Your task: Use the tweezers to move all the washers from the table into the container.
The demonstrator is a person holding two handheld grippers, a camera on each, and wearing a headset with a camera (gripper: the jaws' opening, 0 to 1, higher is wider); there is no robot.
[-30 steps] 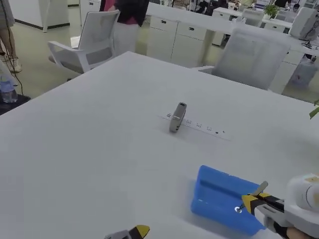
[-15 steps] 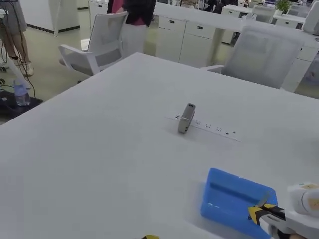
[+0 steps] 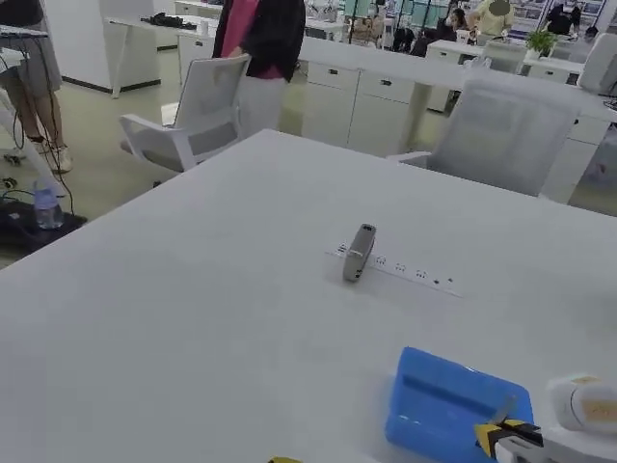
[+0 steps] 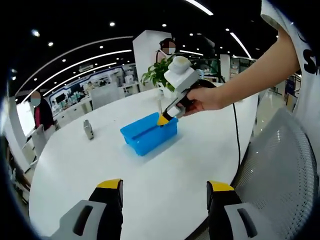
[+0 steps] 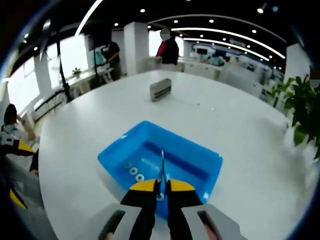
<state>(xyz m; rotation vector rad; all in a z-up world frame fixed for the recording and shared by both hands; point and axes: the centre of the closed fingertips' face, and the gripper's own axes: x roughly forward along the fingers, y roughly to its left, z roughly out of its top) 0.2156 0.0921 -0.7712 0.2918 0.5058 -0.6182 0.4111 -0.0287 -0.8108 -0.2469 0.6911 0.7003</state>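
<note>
The blue container (image 3: 439,391) sits on the white counter (image 3: 193,289). Three washers (image 5: 134,171) lie in a short row on the container's floor, near its left wall as the right gripper view shows it.

The right gripper (image 5: 160,186) hangs just above the container's near rim. Its yellow-tipped fingers (image 5: 145,186) are clenched on the tweezers (image 5: 162,165), whose thin tips reach down over the container's floor, just beside the washers. Whether the tips carry a washer is too small to tell. In the left gripper view a hand (image 4: 200,98) holds this gripper (image 4: 164,119) at the container's (image 4: 145,137) far edge. In the head view it (image 3: 501,434) shows at the container's lower right corner.

The left gripper (image 4: 165,186) is well apart from the container, over bare counter (image 4: 165,165). Its fingers (image 4: 111,184) are released and spread wide, with nothing between them.

Beyond the container, a small grey device (image 3: 359,253) stands on the counter at the end of a row of flush sockets (image 3: 405,272). It (image 5: 160,89) appears past the container's far wall in the right gripper view
</note>
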